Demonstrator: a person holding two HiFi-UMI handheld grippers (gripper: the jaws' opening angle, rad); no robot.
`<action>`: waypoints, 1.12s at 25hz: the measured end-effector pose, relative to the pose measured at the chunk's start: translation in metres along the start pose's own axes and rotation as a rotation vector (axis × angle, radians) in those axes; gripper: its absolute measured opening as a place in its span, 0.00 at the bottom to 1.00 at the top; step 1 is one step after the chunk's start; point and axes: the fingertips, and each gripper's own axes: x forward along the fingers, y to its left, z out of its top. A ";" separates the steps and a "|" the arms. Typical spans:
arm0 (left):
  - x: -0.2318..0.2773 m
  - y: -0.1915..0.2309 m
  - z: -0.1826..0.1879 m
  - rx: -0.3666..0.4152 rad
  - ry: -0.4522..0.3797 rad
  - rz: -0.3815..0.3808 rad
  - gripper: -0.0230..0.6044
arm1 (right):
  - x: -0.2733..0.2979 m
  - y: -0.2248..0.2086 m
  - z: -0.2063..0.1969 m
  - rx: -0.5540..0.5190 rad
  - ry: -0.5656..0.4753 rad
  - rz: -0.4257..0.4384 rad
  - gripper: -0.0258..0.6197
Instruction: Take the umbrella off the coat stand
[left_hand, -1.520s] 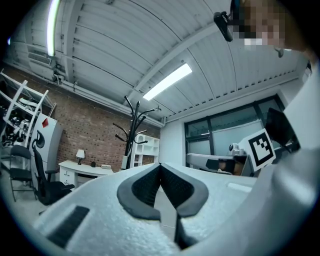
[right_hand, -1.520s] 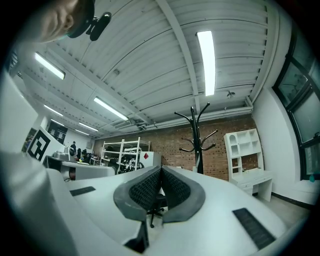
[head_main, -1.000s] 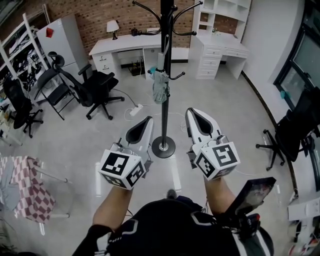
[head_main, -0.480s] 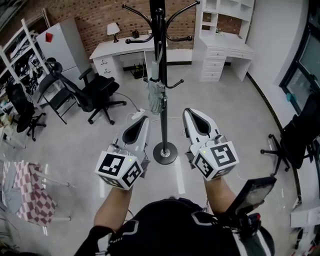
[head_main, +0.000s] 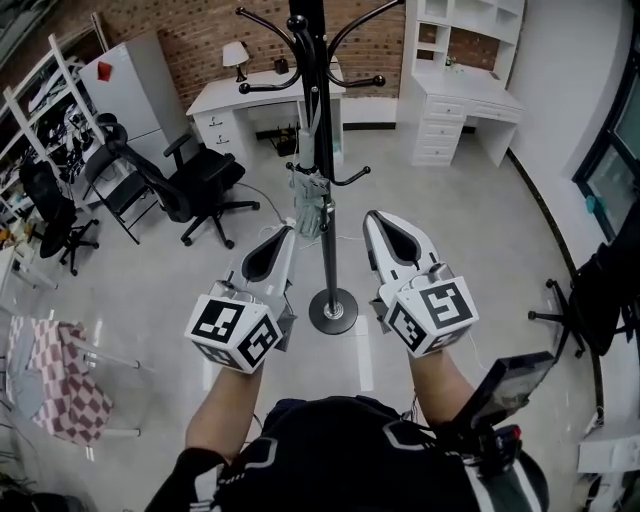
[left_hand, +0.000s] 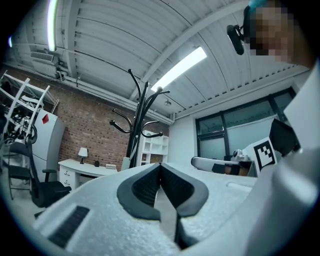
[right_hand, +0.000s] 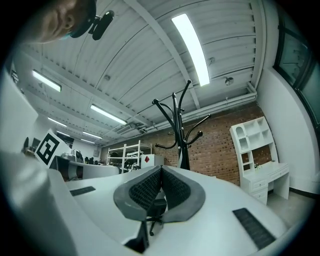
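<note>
Both grippers are idle. The left gripper (head_main: 280, 240) has its jaws pressed together with nothing between the pads, and the right gripper (head_main: 380, 228) is the same; both gripper views confirm the jaws are closed and empty.

The tall black metal coat stand (head_main: 322, 140) is dead ahead. Its pole runs up between the two grippers, and its round base (head_main: 333, 310) sits on the floor between them.

The folded pale grey-green umbrella (head_main: 310, 203) hangs just left of the pole, off one of the short lower hooks. It is beyond the left gripper's tip and nothing is touching it. I can't tell whether it hangs by a strap or by its handle.

The grippers flank the pole, tips pointing at the stand. This looks like an approach stance, one per side, with the grasp not yet started.

My read is that the left gripper is better placed. It has to open first, close on the bundle, then lift it up and off the hook tip. Risks: the hook's upturned end catching the umbrella, or the stand rocking if the pull goes sideways.

The black office chair (head_main: 205, 180) at far left is well clear.
</note>
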 end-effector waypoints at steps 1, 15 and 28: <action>0.004 0.002 0.000 0.000 0.002 0.001 0.05 | 0.004 -0.002 0.001 -0.009 -0.002 0.009 0.04; 0.062 0.056 0.020 -0.003 -0.060 -0.032 0.05 | 0.072 -0.019 -0.007 -0.034 0.005 0.007 0.04; 0.140 0.112 0.031 -0.010 -0.048 -0.116 0.05 | 0.144 -0.039 -0.008 -0.073 0.024 -0.036 0.04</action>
